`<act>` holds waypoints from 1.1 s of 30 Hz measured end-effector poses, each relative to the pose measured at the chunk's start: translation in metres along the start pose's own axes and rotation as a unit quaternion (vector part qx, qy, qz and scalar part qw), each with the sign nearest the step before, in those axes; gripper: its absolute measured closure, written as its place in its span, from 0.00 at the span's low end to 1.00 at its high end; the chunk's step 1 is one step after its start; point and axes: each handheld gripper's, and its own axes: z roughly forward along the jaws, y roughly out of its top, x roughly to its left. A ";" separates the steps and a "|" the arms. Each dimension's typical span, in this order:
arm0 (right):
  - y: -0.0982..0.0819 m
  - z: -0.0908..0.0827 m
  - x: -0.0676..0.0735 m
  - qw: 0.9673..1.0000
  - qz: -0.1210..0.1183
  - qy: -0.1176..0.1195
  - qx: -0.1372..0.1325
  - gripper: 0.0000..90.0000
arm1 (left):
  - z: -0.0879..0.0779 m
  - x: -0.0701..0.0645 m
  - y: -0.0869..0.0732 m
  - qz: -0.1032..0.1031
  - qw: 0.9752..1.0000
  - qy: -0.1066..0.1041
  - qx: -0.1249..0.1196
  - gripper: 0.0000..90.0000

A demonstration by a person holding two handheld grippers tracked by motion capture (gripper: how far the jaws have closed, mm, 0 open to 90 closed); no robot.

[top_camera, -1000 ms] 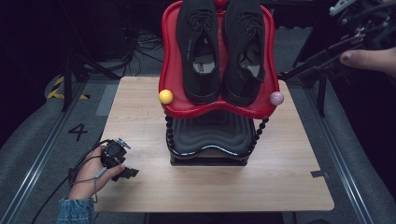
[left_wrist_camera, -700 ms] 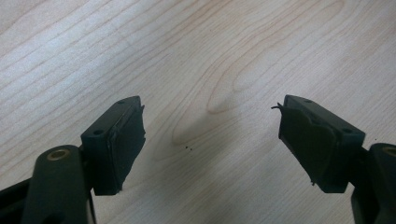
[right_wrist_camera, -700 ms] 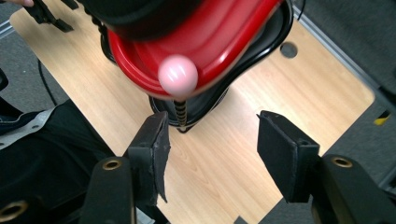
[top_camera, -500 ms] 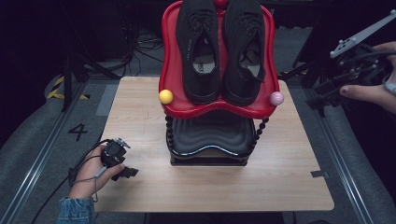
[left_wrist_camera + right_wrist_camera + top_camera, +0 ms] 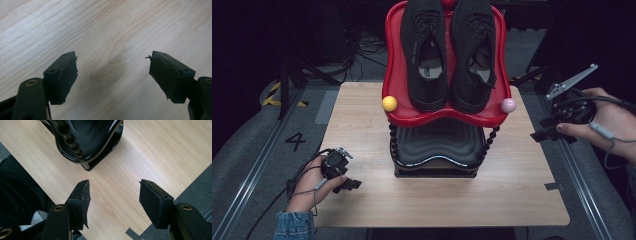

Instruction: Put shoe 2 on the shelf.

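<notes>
Two black shoes (image 5: 427, 55) lie side by side on the red upper tray (image 5: 394, 65) of a two-tier rack, above a black lower tray (image 5: 437, 147). My left gripper (image 5: 352, 184) rests low over the wooden table (image 5: 362, 115) at its front left; its jaws stand open over bare wood (image 5: 112, 57). My right gripper (image 5: 543, 131) hovers at the table's right edge, beside the rack. Its jaws have just been opening and stand open with nothing between them (image 5: 113, 182), facing the lower tray (image 5: 92, 135).
A yellow ball (image 5: 389, 103) and a pink ball (image 5: 508, 105) cap the rack's front corners, above beaded black posts. A strip of grey tape (image 5: 553, 186) marks the table's right edge. Grey floor with a painted 4 (image 5: 295, 141) and rails surrounds the table.
My right hand has come down from the upper right toward the table's right edge. The left hand and the shoes have stayed put.
</notes>
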 end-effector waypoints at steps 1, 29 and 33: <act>-0.006 0.014 -0.002 1.000 -0.001 0.004 0.000 0.47 | 0.001 0.001 0.000 0.001 1.000 0.000 0.002 0.26; -0.075 0.135 -0.021 0.998 0.029 0.061 -0.010 0.39 | 0.002 0.002 -0.004 -0.003 1.000 0.002 0.000 0.26; -0.082 0.147 -0.021 0.998 0.030 0.061 -0.016 0.36 | 0.003 0.001 -0.004 -0.004 1.000 0.001 0.000 0.26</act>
